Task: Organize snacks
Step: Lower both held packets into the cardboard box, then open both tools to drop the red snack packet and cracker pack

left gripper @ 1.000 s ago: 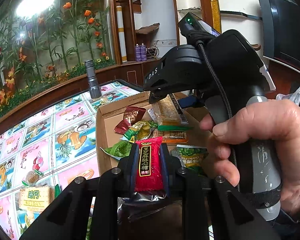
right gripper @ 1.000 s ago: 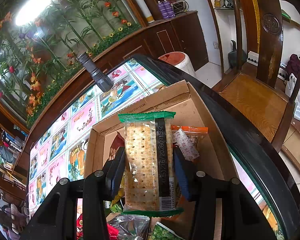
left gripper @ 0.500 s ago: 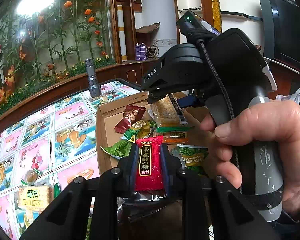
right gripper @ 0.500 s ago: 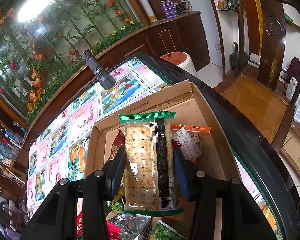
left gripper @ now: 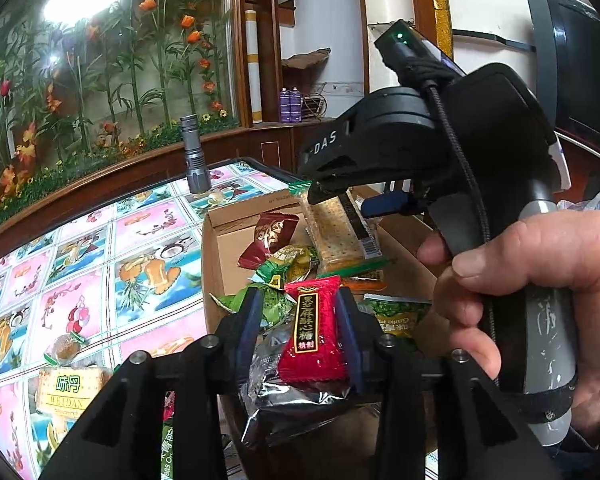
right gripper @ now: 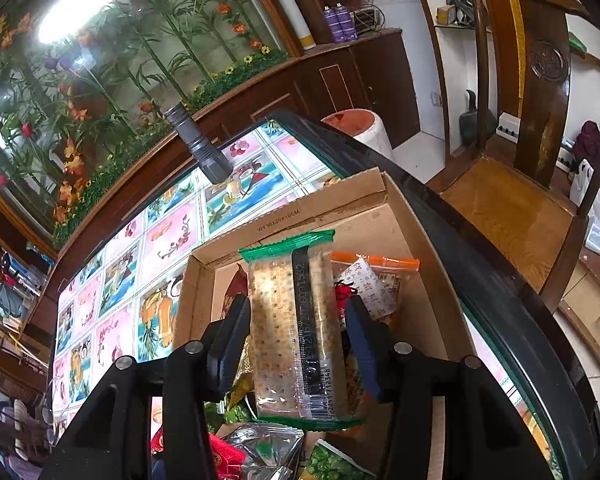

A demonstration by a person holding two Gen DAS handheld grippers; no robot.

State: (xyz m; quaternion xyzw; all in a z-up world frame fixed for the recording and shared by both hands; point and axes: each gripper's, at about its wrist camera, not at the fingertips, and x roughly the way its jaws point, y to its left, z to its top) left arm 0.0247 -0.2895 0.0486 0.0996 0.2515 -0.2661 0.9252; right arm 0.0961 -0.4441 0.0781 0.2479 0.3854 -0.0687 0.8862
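Note:
A cardboard box [left gripper: 210,264] on the patterned table holds several snack packs. My left gripper [left gripper: 296,320] is shut on a red candy pack [left gripper: 312,332] above the box's near end, over a silver foil pack [left gripper: 284,396]. My right gripper [right gripper: 298,320] is shut on a clear cracker pack with green ends [right gripper: 296,332], held over the box [right gripper: 340,200]. The right gripper and the cracker pack [left gripper: 336,232] also show in the left wrist view. A dark red pack [left gripper: 268,236] and green packs [left gripper: 284,264] lie in the box.
A grey flashlight [left gripper: 194,156] stands on the table beyond the box. A yellow cracker pack [left gripper: 66,392] and a small round candy [left gripper: 66,352] lie on the table left of the box. A wooden chair [right gripper: 540,184] stands beside the table's dark edge [right gripper: 480,248].
Both grippers have held almost still with their packs. The left view has shifted slightly.

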